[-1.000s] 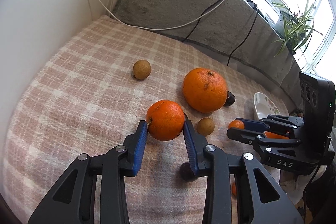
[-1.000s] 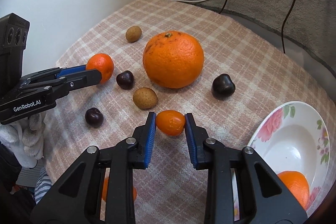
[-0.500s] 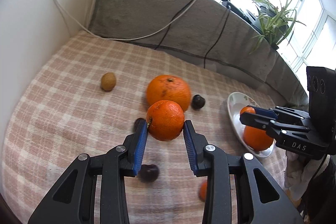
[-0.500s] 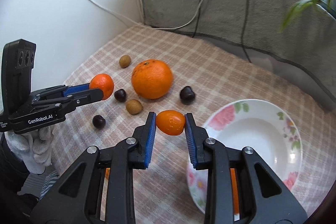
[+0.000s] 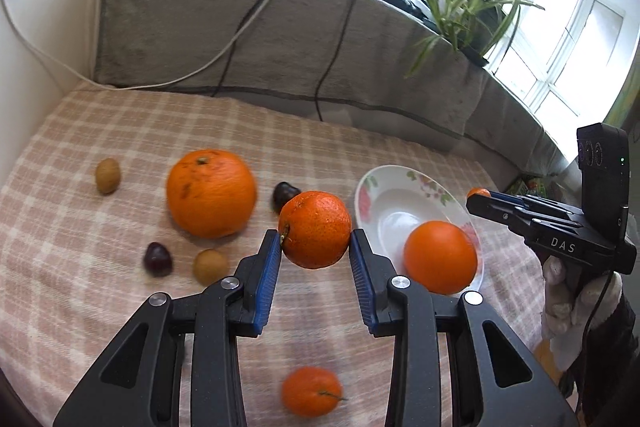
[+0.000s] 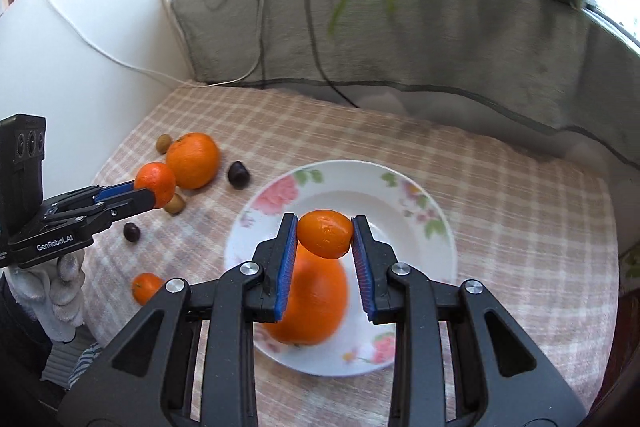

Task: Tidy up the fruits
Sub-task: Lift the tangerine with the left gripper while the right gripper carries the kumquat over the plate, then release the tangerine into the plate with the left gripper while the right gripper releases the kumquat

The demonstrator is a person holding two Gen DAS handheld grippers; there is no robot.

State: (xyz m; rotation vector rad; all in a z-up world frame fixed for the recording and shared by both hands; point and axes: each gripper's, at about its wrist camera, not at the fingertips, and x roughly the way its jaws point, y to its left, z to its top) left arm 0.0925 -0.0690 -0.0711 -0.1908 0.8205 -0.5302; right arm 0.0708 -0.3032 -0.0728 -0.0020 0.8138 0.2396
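Observation:
My left gripper [image 5: 315,255] is shut on a mandarin [image 5: 315,229] and holds it above the checked cloth, left of the flowered plate [image 5: 416,187]. My right gripper [image 6: 325,251] is shut on a small oval kumquat [image 6: 325,233] and holds it over the plate [image 6: 404,203]. An orange [image 6: 310,303] lies in the plate, under the right gripper; it also shows in the left wrist view [image 5: 440,257]. The right gripper [image 5: 486,197] appears at the right edge of the left wrist view.
On the cloth lie a big orange [image 5: 211,193], two brown longans [image 5: 107,175] [image 5: 210,265], two dark chestnut-like fruits [image 5: 158,258] [image 5: 285,194] and a small mandarin [image 5: 312,391]. A grey-covered ledge [image 5: 280,39] with cables and a plant [image 5: 468,7] stands behind.
Both grippers have risen and moved right with their fruit. The right gripper now holds the kumquat over the plate; the left has carried the mandarin nearer the plate.

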